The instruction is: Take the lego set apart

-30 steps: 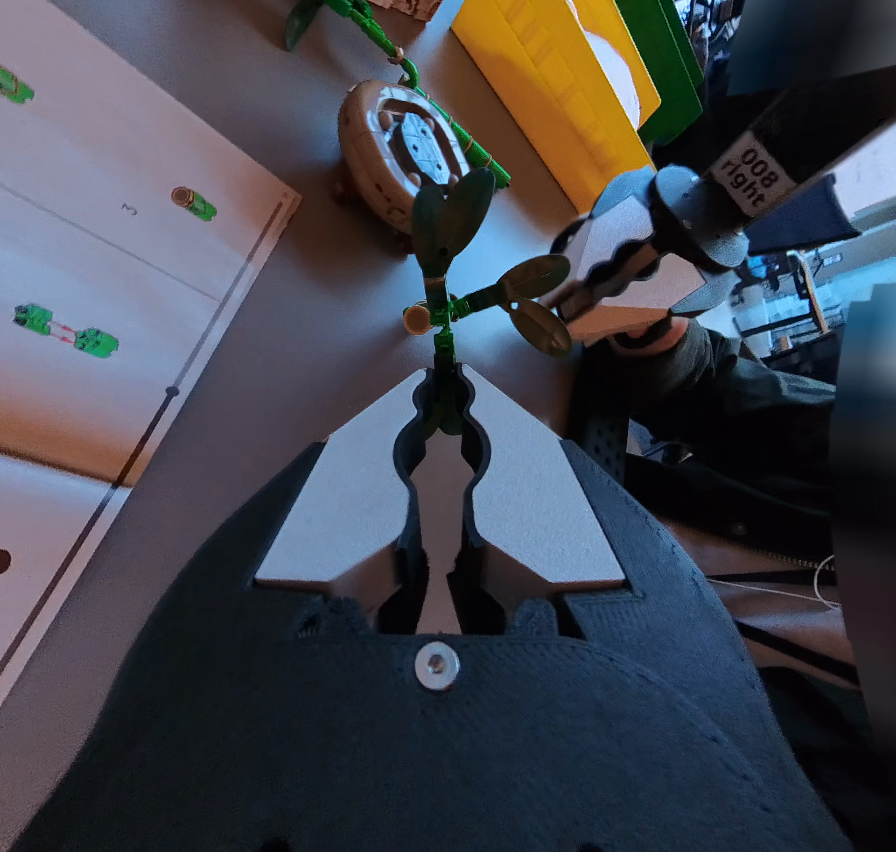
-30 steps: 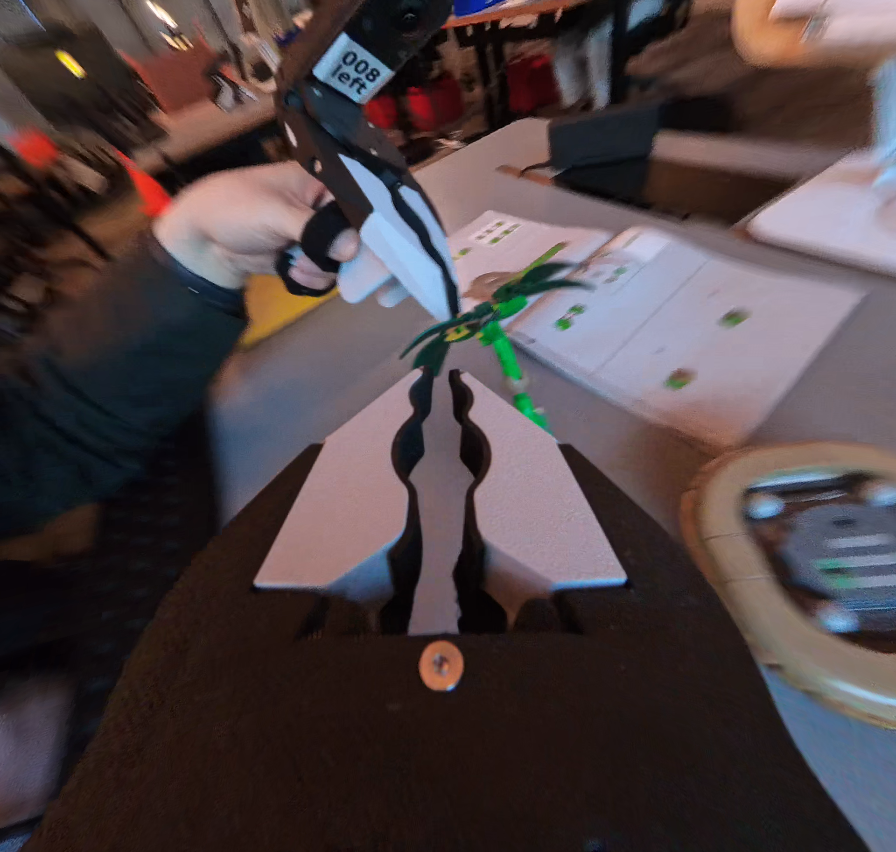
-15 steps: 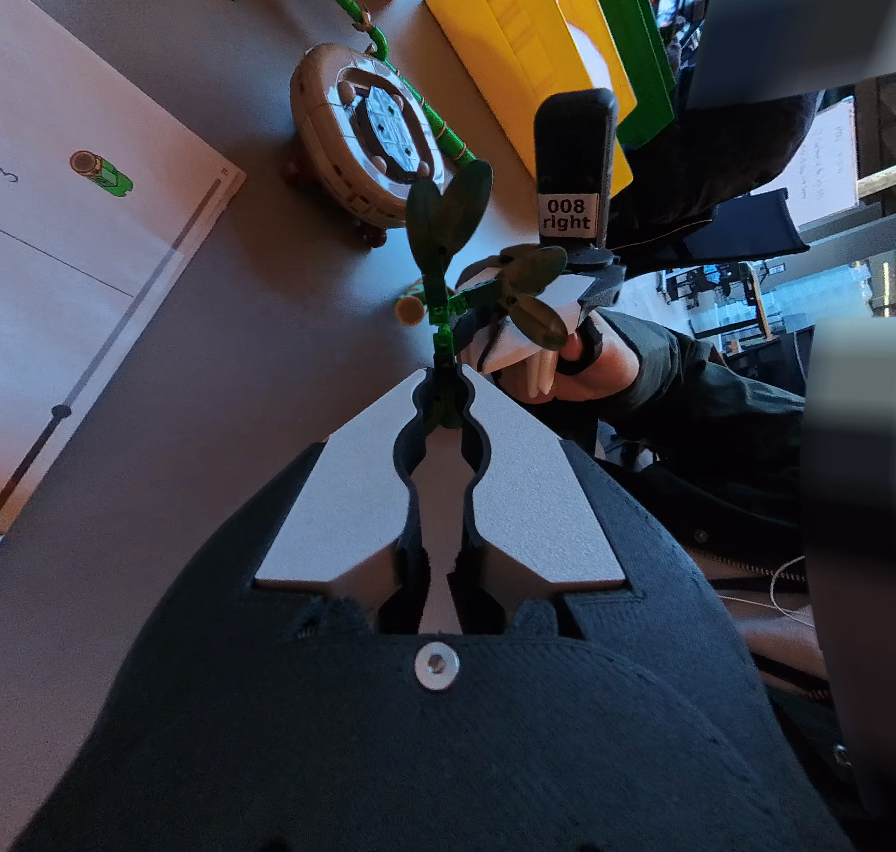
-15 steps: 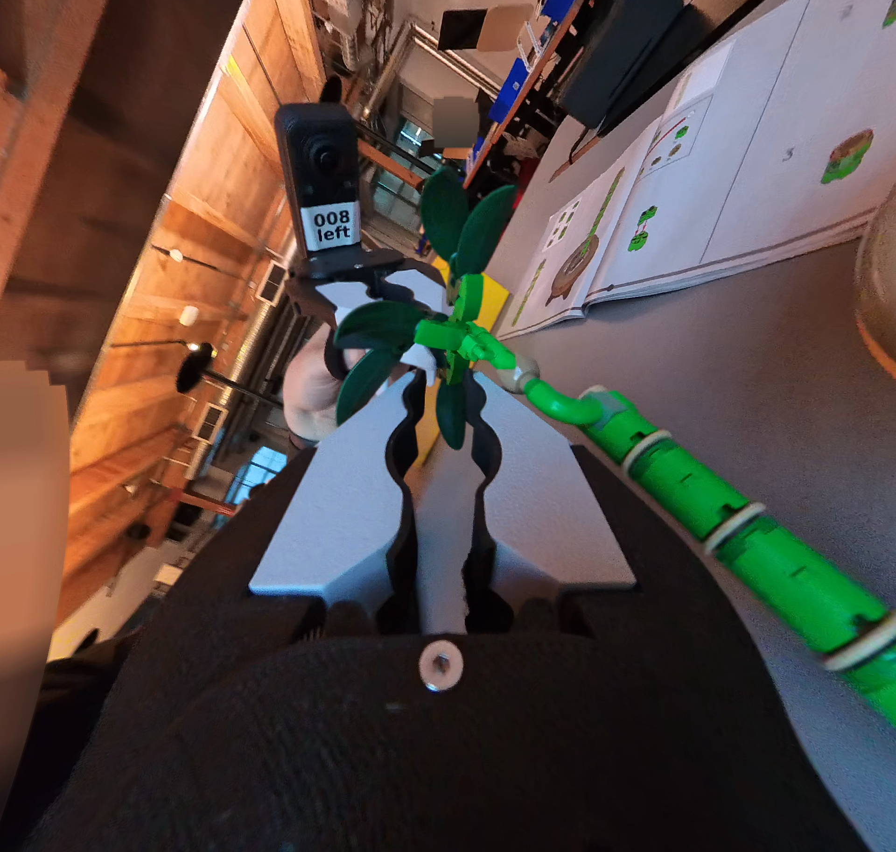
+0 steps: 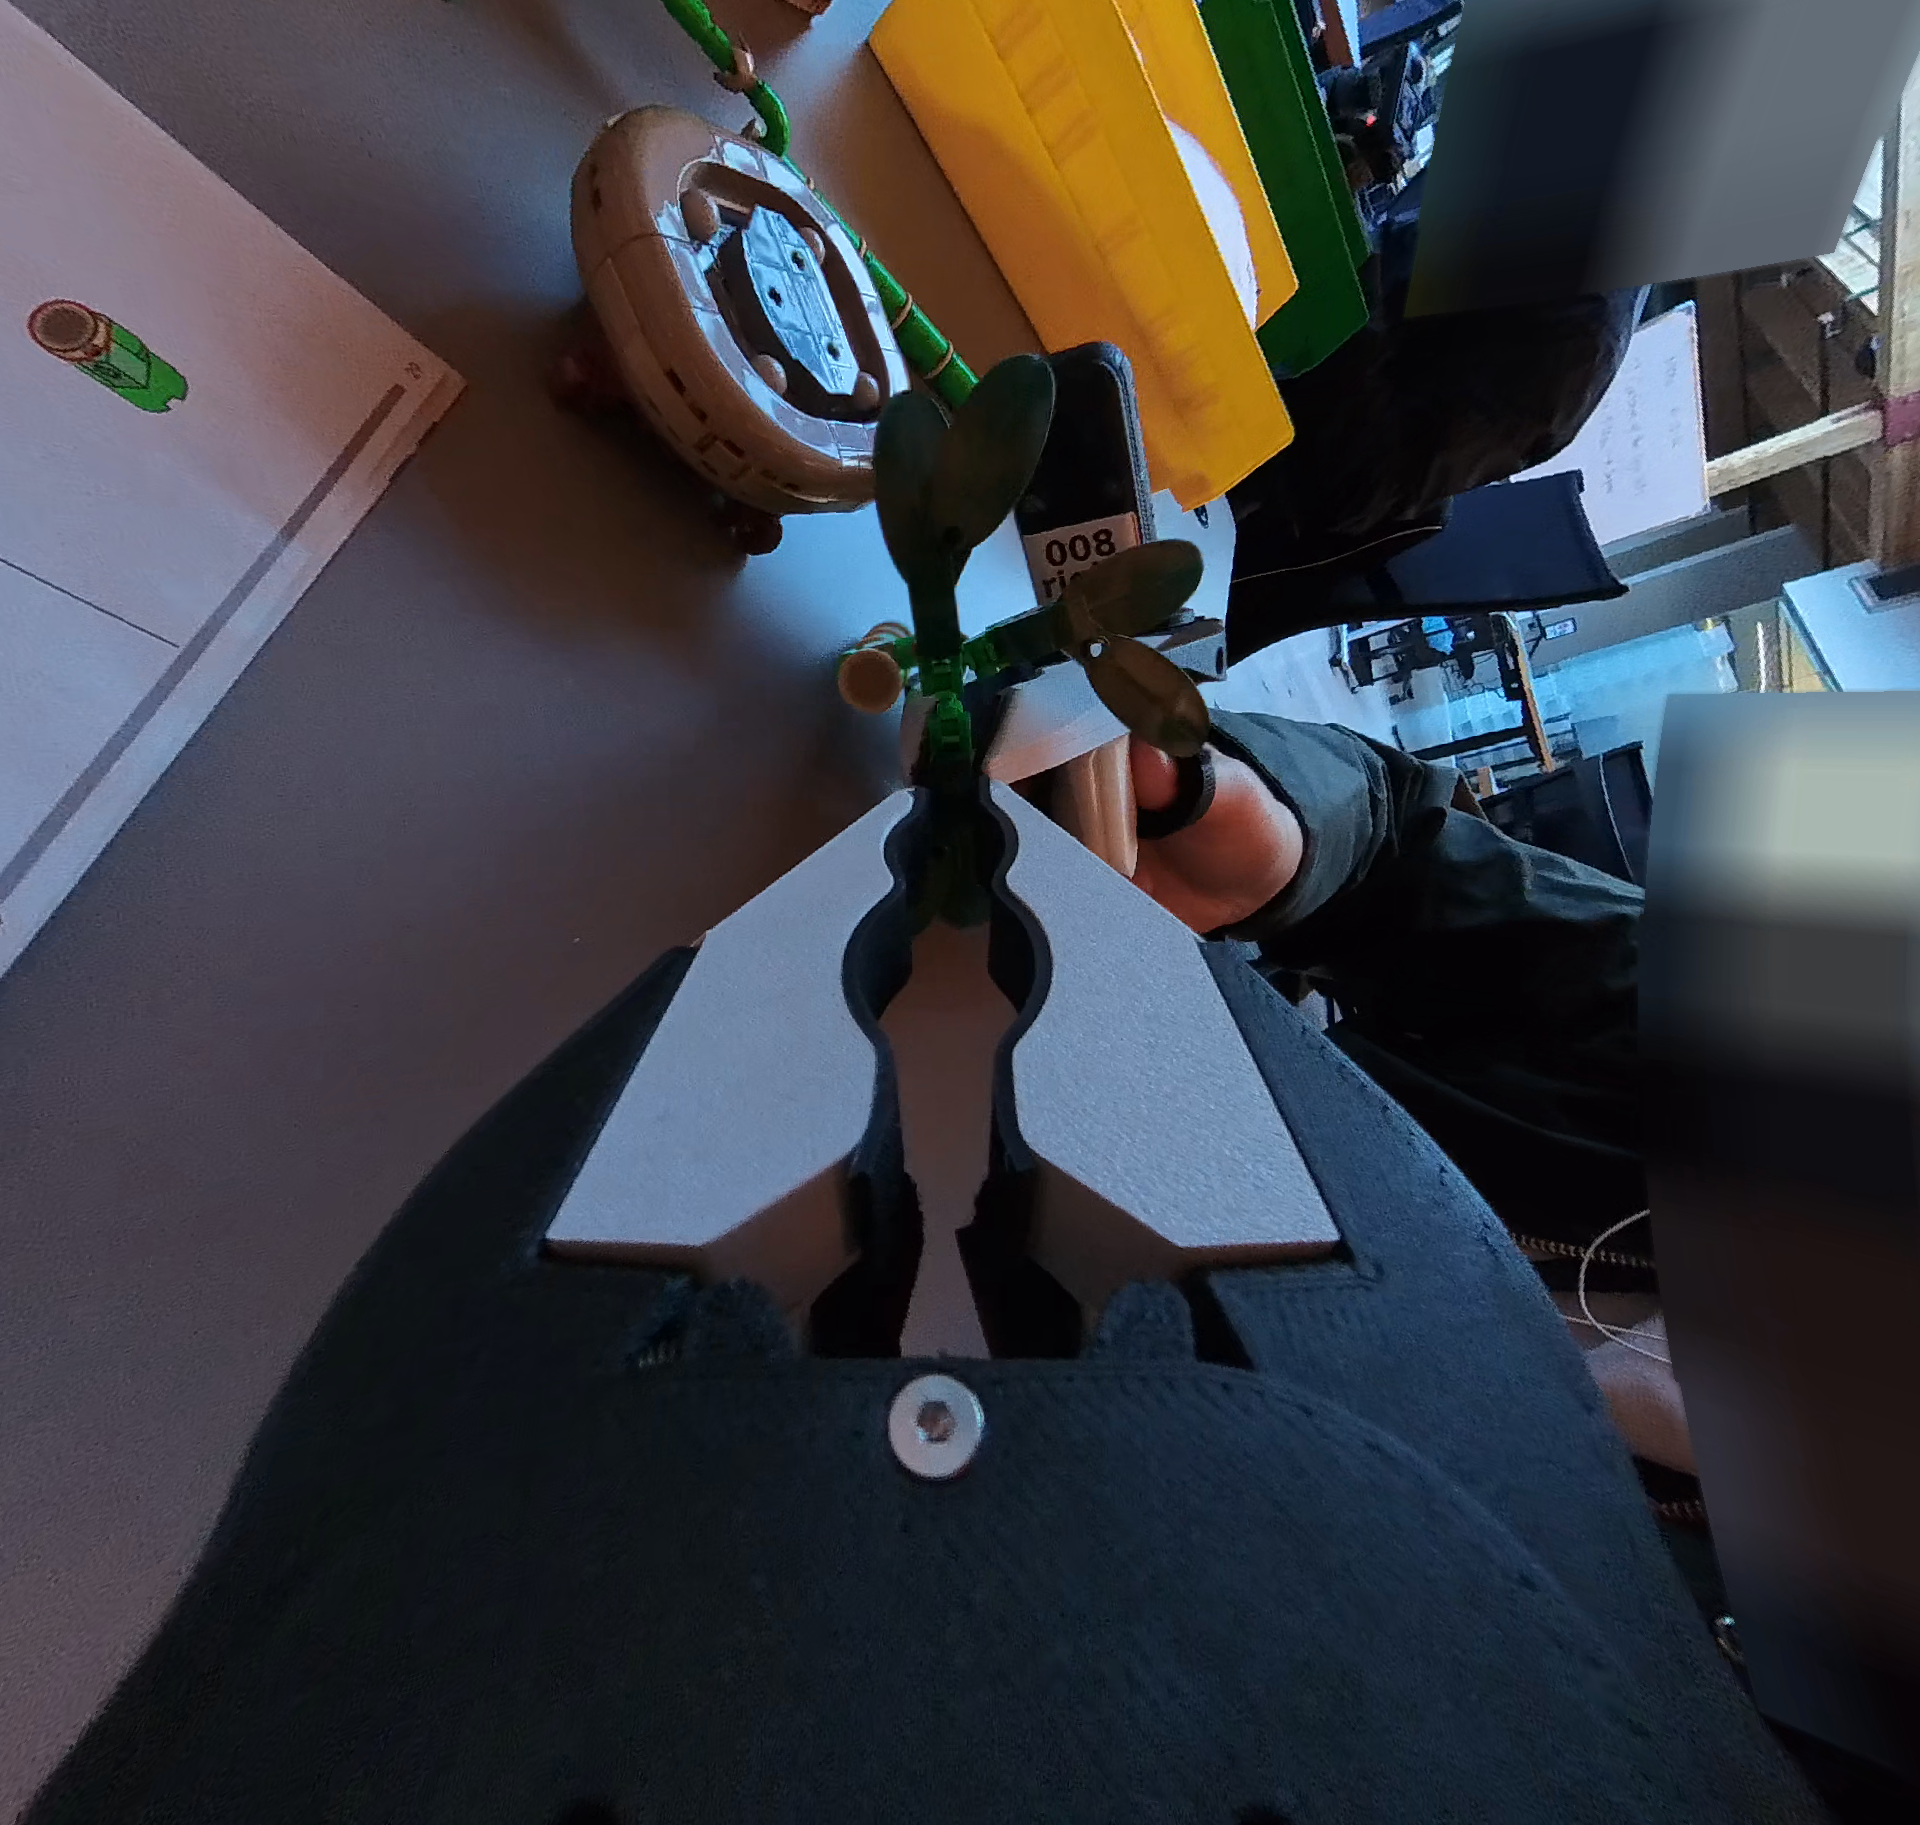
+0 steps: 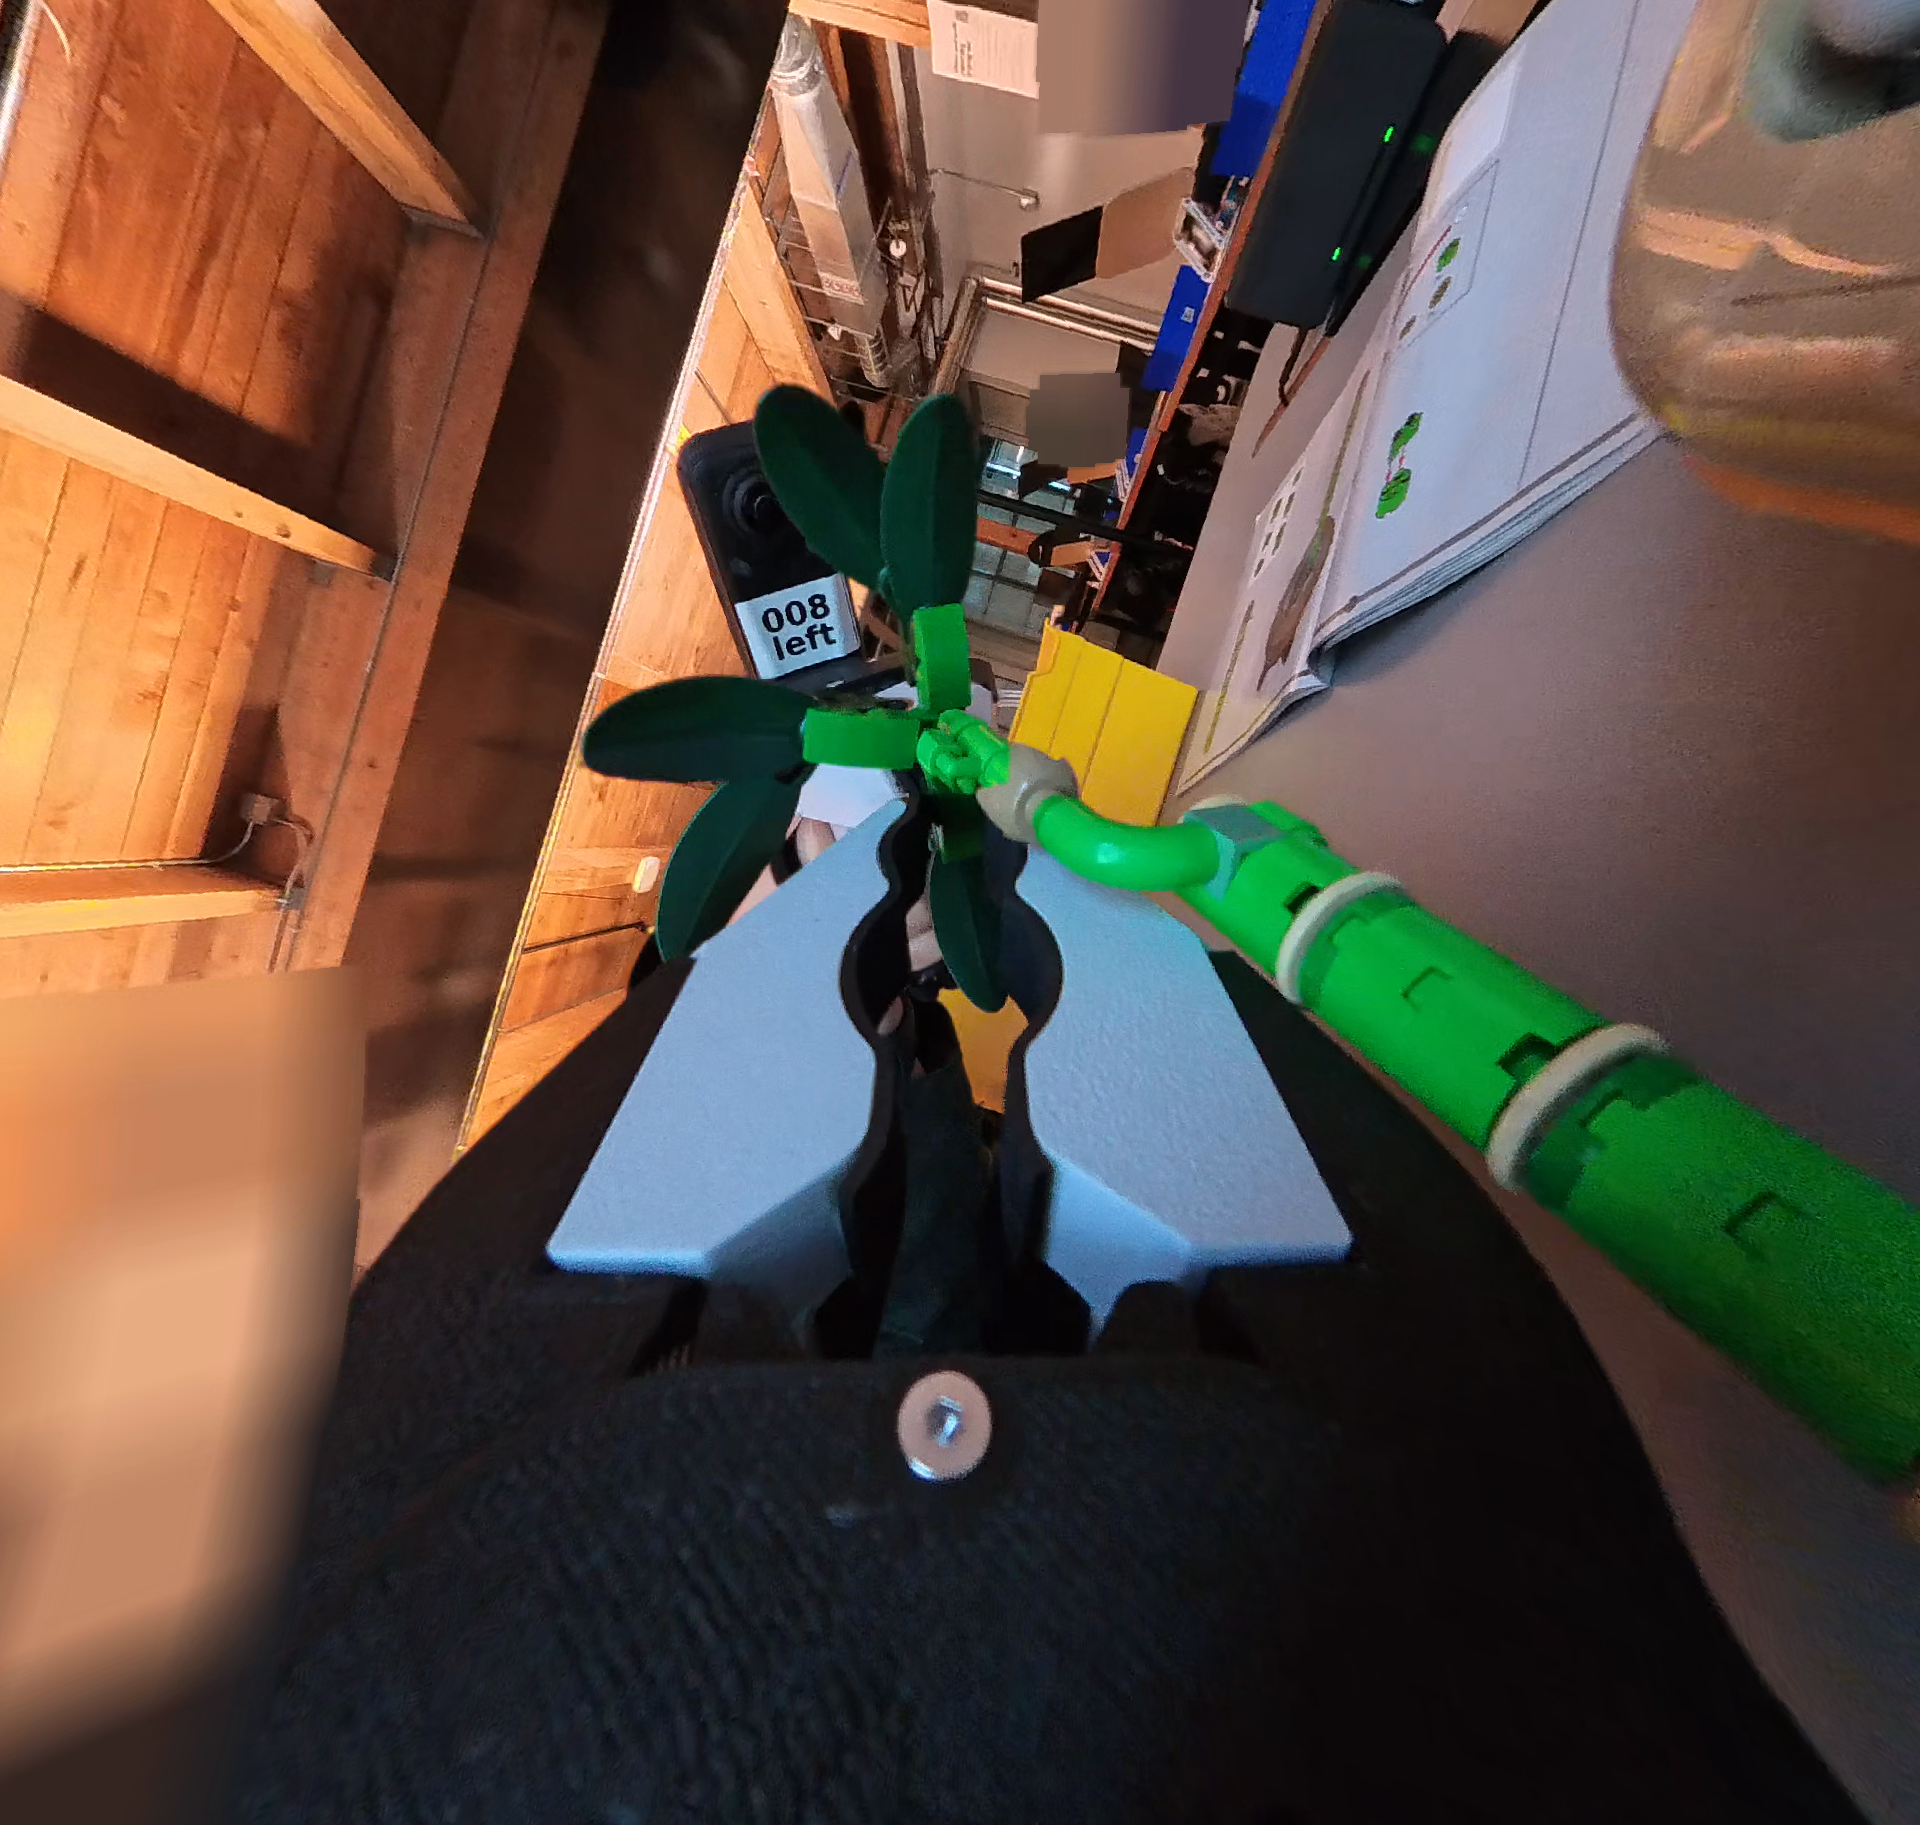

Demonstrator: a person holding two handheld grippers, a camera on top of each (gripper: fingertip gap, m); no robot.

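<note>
Two grippers pinch one leafy lego sprig at frame centre, above the table.

Left gripper clamps its stem; right gripper closes on a leaf. Next, probably, a straight pull apart.

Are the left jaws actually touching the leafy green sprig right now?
Touching. In the left wrist view the left gripper has its jaws closed on the lower end of the leafy sprig, with no gap on either side.

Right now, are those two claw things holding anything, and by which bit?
Both pinch the green leafy sprig. The left gripper grips its lower end; the right gripper is shut on a dark leaf just below its hub.
</note>
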